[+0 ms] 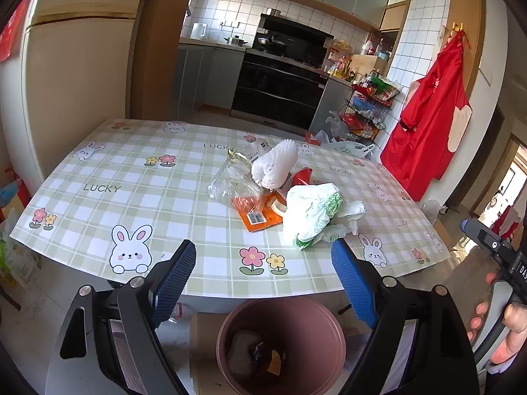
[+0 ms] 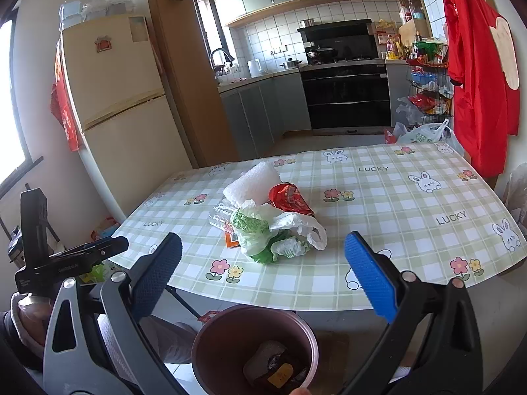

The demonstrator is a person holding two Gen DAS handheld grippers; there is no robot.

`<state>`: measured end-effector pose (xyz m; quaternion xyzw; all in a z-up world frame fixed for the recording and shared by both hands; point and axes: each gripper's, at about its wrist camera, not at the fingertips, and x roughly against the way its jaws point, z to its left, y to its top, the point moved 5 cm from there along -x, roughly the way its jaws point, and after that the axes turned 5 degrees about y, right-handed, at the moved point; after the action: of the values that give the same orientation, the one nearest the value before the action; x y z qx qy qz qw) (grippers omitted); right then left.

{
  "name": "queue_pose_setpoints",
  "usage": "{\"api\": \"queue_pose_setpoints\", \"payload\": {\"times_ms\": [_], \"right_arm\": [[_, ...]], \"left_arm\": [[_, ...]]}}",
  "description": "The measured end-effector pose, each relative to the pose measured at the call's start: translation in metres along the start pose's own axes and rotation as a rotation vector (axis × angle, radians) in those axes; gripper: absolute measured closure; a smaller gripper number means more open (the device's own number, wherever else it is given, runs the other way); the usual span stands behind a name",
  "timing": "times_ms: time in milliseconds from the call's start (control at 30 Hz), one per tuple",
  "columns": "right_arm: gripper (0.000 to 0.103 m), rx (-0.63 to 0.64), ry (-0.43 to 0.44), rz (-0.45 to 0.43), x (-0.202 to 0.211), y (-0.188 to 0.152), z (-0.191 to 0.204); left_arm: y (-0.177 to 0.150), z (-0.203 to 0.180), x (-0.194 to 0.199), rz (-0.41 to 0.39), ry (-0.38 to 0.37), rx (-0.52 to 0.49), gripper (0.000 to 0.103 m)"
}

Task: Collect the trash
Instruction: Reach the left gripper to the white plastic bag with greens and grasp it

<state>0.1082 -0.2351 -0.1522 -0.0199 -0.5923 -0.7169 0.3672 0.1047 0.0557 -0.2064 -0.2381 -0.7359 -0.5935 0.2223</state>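
Trash (image 1: 280, 191): loose heap mid-worktop (image 1: 131, 171), comprising white-and-green plastic bag (image 1: 313, 212), white foam netting (image 1: 275, 163), clear wrapper (image 1: 230, 181), orange packet (image 1: 260, 217), red wrapper (image 2: 291, 199). Likely light, soft, crinkly, slippery; best pinched at a bunched fold of the bag nearest the edge. Left tool (image 1: 263, 283) and right tool (image 2: 263, 273): both spread wide, holding nothing. Bin (image 1: 280, 345): on the floor below the near edge, some contents already inside.

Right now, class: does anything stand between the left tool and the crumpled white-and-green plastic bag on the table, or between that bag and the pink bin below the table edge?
Nothing visible does. The left tool faces the crumpled white-and-green plastic bag across bare checked tablecloth; the round pink plastic bin stands open below.
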Motion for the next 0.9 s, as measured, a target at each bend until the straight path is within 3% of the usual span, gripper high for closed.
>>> {"api": "queue_pose_setpoints", "payload": {"times_ms": [400,500,733,900], "right_arm": [[0.006,-0.011,-0.038,0.045,-0.020,-0.001,-0.021],[0.006,-0.021,-0.064,0.039,-0.026,0.003,-0.029],[0.006,-0.094,-0.079,0.027,-0.030,0.001,-0.055],[0.006,-0.118,-0.104,0.031,-0.028,-0.006,-0.075]], "left_arm": [[0.007,0.003,-0.020,0.011,0.016,-0.059,0.021],[0.015,-0.003,-0.031,0.026,-0.011,-0.070,0.020],[0.027,-0.066,-0.081,0.055,-0.134,-0.192,0.012],[0.025,-0.101,-0.136,0.122,-0.152,-0.218,0.011]]}}
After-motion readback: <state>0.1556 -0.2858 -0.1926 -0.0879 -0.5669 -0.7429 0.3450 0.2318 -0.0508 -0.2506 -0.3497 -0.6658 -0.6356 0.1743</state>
